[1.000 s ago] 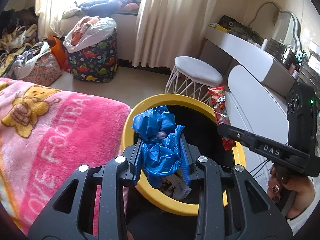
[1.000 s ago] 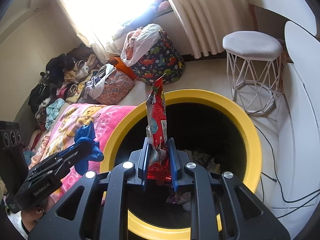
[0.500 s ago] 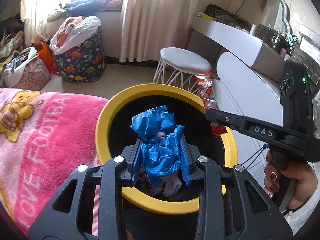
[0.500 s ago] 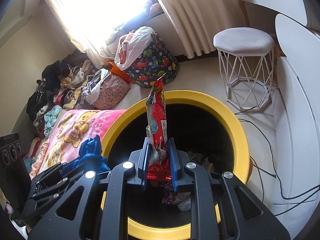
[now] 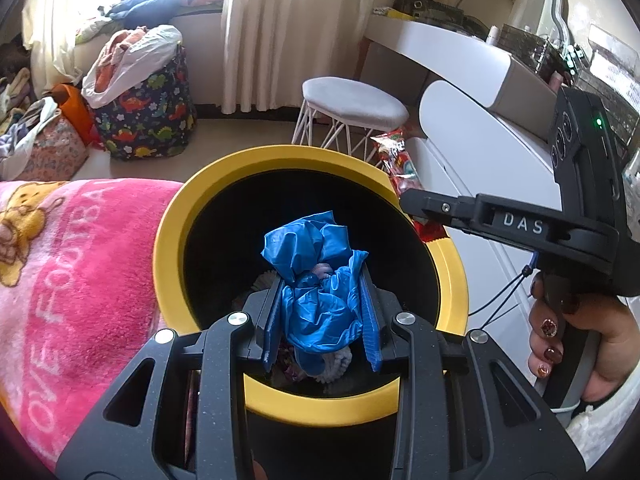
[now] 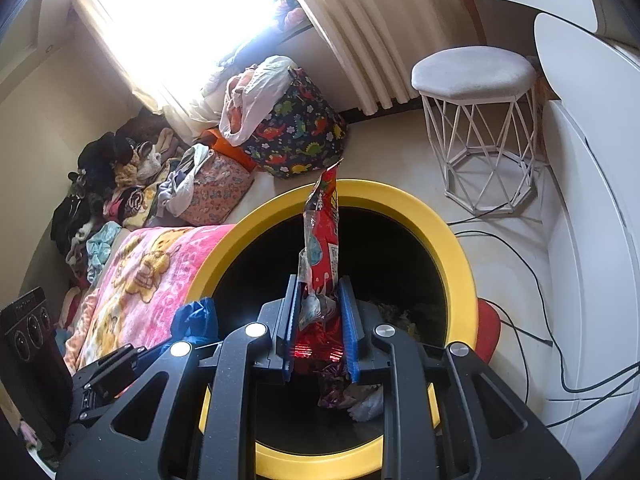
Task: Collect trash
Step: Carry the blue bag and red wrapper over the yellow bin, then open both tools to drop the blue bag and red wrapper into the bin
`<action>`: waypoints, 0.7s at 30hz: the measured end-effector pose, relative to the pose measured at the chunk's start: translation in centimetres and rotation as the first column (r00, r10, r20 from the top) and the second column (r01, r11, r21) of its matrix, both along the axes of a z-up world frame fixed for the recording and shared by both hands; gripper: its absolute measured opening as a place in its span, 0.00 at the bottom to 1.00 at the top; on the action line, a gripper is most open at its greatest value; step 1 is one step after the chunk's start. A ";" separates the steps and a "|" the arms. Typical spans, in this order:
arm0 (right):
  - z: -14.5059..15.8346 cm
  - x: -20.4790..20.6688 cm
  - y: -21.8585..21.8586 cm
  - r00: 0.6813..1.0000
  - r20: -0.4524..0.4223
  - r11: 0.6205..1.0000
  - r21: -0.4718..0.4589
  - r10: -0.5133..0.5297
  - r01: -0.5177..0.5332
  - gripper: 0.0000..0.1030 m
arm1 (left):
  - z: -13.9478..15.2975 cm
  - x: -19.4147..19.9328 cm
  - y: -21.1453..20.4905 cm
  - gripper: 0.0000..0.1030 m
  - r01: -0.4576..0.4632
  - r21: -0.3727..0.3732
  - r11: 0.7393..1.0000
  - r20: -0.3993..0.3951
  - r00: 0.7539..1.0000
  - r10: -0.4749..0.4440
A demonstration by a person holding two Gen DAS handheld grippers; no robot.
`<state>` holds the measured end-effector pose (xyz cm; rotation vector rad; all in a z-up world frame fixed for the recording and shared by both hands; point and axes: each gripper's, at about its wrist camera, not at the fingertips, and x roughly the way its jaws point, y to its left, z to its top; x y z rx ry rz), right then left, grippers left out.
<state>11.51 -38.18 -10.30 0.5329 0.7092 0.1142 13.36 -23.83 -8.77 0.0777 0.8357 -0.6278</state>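
Both tongs have come forward and down since the earlier frames, so the yellow-rimmed bin [image 5: 312, 408] now fills more of each view and sits squarely under the fingertips.

Left gripper [image 5: 320, 320]: jaws pinching the crumpled blue plastic bag [image 5: 316, 280], pads pressed into it on both sides, no slack visible. Bag hangs over the dark mouth of the bin, inside the rim line.

Right gripper [image 6: 320, 320]: jaws have just been opening a little, with the red snack wrapper [image 6: 322, 248] between them. Wrapper stands upright from the pads, its top reaching past the far rim. In the right wrist view the pads look close to the wrapper's lower part, yet a sliver of gap shows on the right side; I judge the grip is easing, not fully let go. The same wrapper [image 5: 400, 168] appears in the left wrist view at the bin's far right edge, above the rim.

Inside the bin, some pale and purple scraps [image 6: 344, 392] lie at the bottom. Pink blanket [image 5: 72, 272] lies just beside the bin; white stool [image 6: 476, 80] stands beyond it.

Reading: both items are at the drop point. I judge release is the step in hand, the right side first. Risk: the tall wrapper could tip onto the rim instead of falling in.
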 end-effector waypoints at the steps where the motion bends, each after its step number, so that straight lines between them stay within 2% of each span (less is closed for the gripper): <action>1: 0.0 0.0 0.0 1.000 -0.001 1.000 0.002 -0.001 0.001 0.19 | -0.1 0.0 -0.2 0.24 0.005 0.003 1.000 -0.001 1.000 -0.005; 10: -0.3 -0.1 -0.2 1.000 -0.009 1.000 0.013 -0.010 0.010 0.19 | -0.9 0.5 -0.8 0.25 0.028 0.022 0.999 -0.016 0.999 -0.028; 19: -0.5 -0.5 -0.4 1.000 -0.011 1.000 0.006 -0.018 0.018 0.24 | -1.4 1.0 -1.1 0.36 0.033 0.038 0.999 -0.017 0.999 -0.032; 21: -0.5 -0.6 -0.5 1.000 -0.012 1.000 0.003 -0.023 0.023 0.26 | -1.3 1.0 -1.1 0.43 0.030 0.035 0.999 -0.018 0.999 -0.029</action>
